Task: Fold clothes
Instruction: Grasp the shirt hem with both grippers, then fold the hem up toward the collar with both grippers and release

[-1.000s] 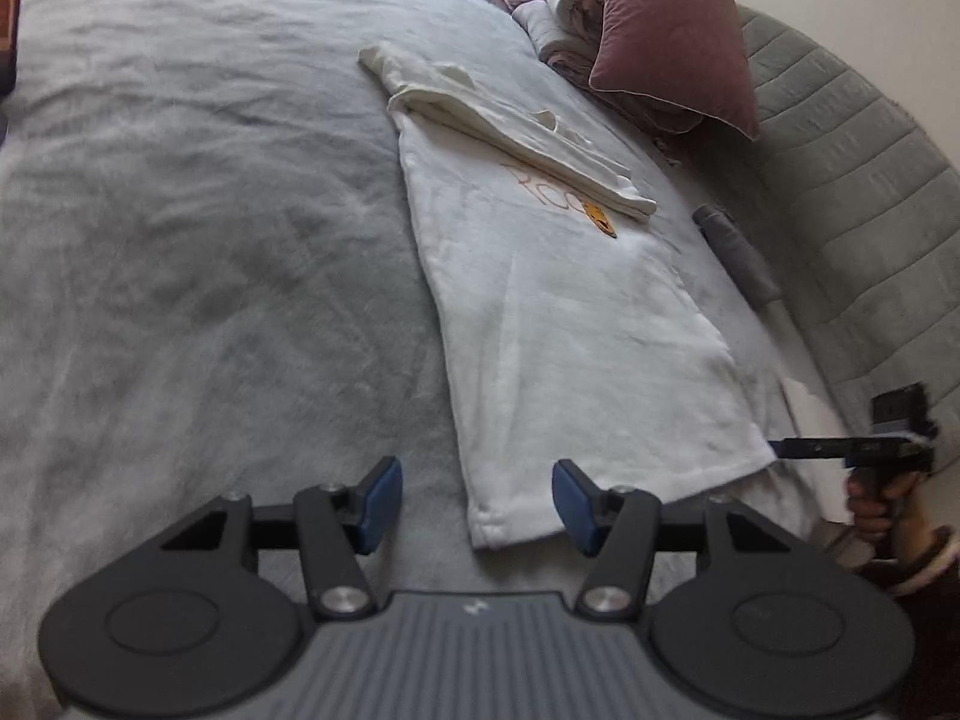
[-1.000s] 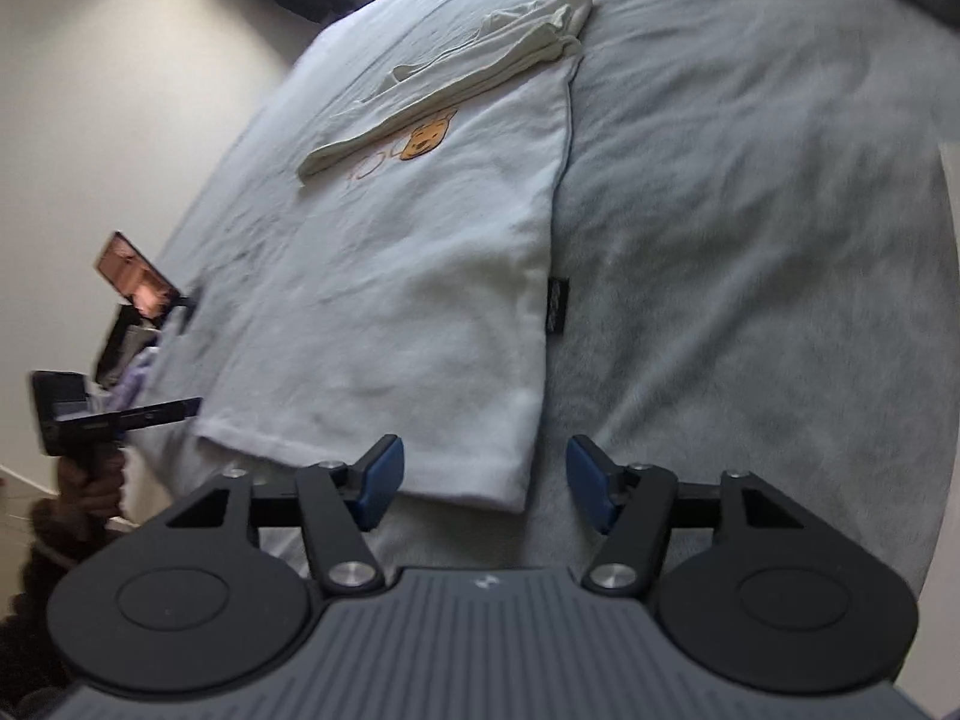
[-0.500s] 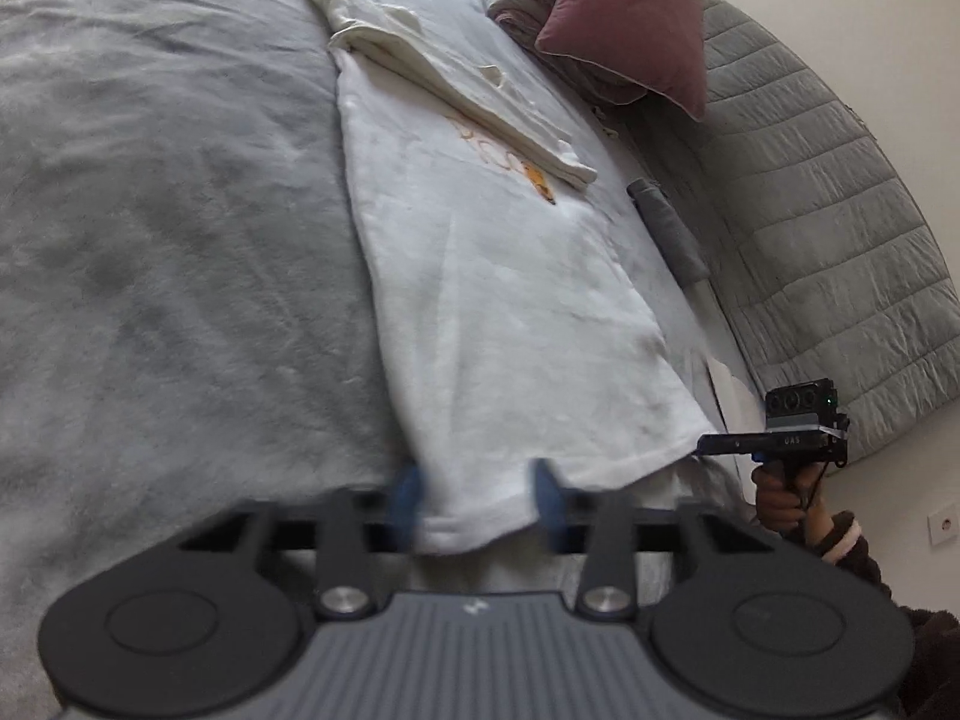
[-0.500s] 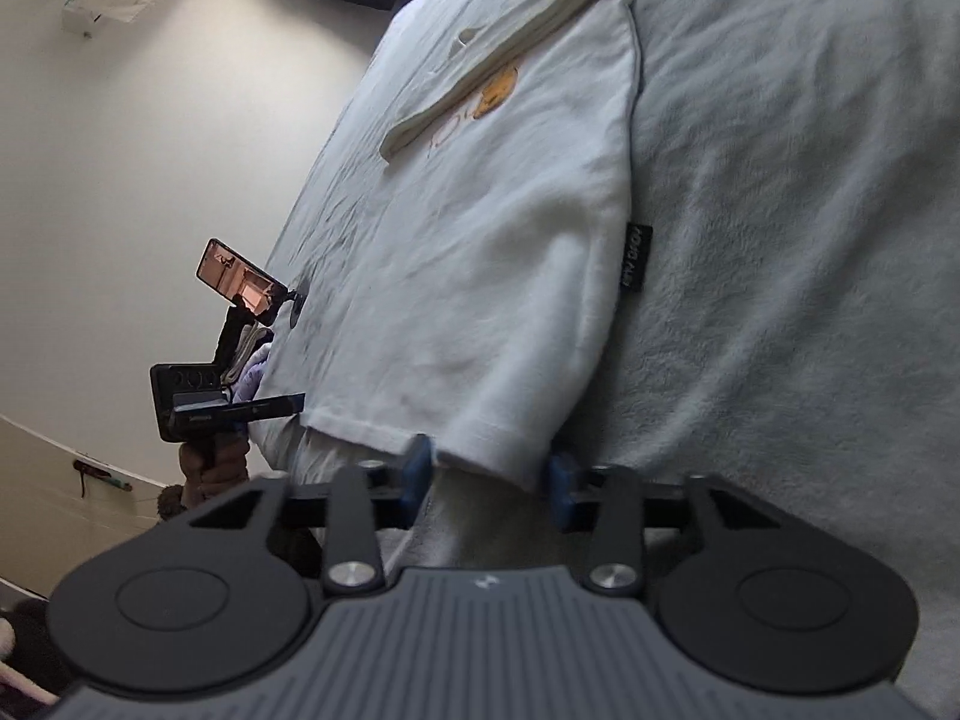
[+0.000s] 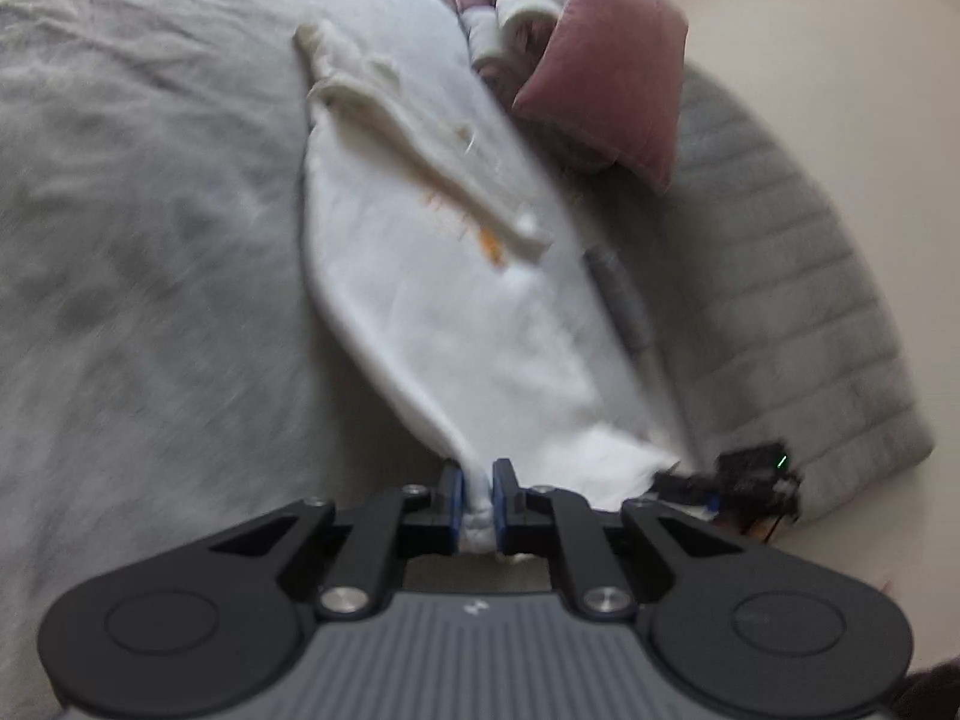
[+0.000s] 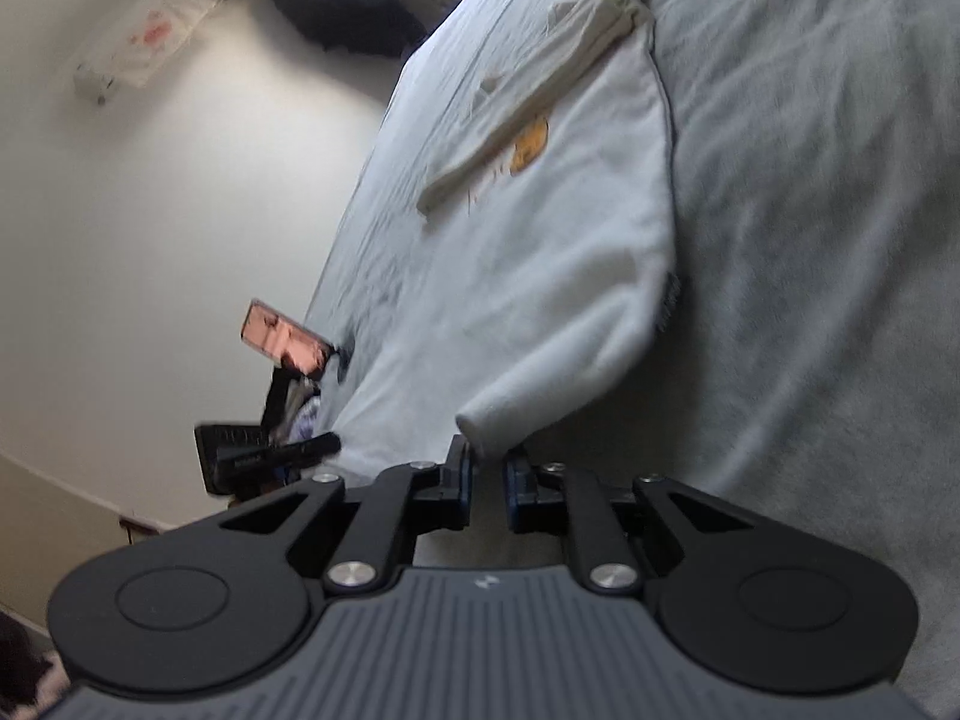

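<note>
- White cotton shirt [image 5: 456, 324] lies lengthwise on the grey bedspread [image 5: 132, 276], its hem end lifted toward six o'clock in both wrist views.
- Left gripper [image 5: 477, 501] has its blue pads closed together on one hem corner, cloth bunched between them.
- Right gripper [image 6: 487, 483] has its fingers drawn in on the other hem corner, the fabric rising out of the narrow gap.
- Folded sleeves form a cream band across the shirt's far end, at about twelve o'clock, beside an orange print [image 6: 529, 147].
- Mauve pillow [image 5: 606, 60] rests at one o'clock in the left view, against the quilted grey headboard [image 5: 798, 276].
- Both views are motion-blurred.
</note>
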{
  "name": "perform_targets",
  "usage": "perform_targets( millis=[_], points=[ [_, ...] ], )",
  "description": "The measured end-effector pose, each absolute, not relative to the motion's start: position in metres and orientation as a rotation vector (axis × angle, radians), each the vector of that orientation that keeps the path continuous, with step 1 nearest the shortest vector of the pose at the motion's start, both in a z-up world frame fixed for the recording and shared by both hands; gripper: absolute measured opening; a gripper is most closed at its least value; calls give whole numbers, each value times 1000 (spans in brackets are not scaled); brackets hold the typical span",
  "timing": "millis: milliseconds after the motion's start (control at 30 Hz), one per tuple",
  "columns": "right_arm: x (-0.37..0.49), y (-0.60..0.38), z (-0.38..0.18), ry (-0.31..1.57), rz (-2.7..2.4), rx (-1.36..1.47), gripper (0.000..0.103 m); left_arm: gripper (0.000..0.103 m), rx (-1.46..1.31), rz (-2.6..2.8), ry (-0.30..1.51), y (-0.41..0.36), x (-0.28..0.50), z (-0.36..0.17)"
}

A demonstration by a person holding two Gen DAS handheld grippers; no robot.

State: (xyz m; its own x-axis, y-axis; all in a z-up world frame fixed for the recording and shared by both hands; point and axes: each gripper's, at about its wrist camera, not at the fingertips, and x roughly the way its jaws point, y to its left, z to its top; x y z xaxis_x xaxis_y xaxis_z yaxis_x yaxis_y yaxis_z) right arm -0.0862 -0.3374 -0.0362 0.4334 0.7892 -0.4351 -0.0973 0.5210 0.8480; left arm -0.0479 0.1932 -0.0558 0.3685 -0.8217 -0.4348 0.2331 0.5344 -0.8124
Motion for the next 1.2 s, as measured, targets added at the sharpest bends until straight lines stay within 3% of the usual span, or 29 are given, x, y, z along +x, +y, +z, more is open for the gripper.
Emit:
perform_targets(
  millis=[233, 300, 467, 533, 600, 700, 800, 867, 1033, 1100, 1133, 1200],
  points=[
    [-40, -333, -10, 920, 501, 823, 13, 10, -927, -521, 926, 190, -5, -56],
    [-27, -334, -9, 891, 434, 823, 9, 10, -955, -416, 943, 188, 8, -60],
    [2, -334, -20, 824, 285, 814, 10, 12, -876, -233, 920, 165, 30, -53],
    [5, -334, -27, 795, 239, 808, 16, 21, -825, -228, 886, 154, 34, -45],
    [4, -334, -31, 773, 197, 789, 17, 51, -744, -203, 847, 153, 33, -42],
    [-1, -332, -27, 738, 167, 708, 17, 57, -620, -164, 787, 152, 31, -37],
    [-3, -329, -25, 699, 136, 636, 42, 59, -578, -183, 796, 159, 38, -31],
    [2, -324, -29, 704, 138, 606, 45, 59, -540, -196, 789, 163, 41, -27],
    [18, -306, -38, 730, 151, 488, 45, 54, -407, -196, 830, 146, 48, -35],
    [21, -301, -41, 739, 143, 445, 44, 38, -362, -187, 819, 140, 47, -37],
    [22, -299, -42, 735, 142, 425, 41, 37, -340, -182, 813, 136, 47, -38],
    [22, -293, -44, 718, 141, 383, 29, 15, -294, -173, 799, 130, 47, -40]
  ],
)
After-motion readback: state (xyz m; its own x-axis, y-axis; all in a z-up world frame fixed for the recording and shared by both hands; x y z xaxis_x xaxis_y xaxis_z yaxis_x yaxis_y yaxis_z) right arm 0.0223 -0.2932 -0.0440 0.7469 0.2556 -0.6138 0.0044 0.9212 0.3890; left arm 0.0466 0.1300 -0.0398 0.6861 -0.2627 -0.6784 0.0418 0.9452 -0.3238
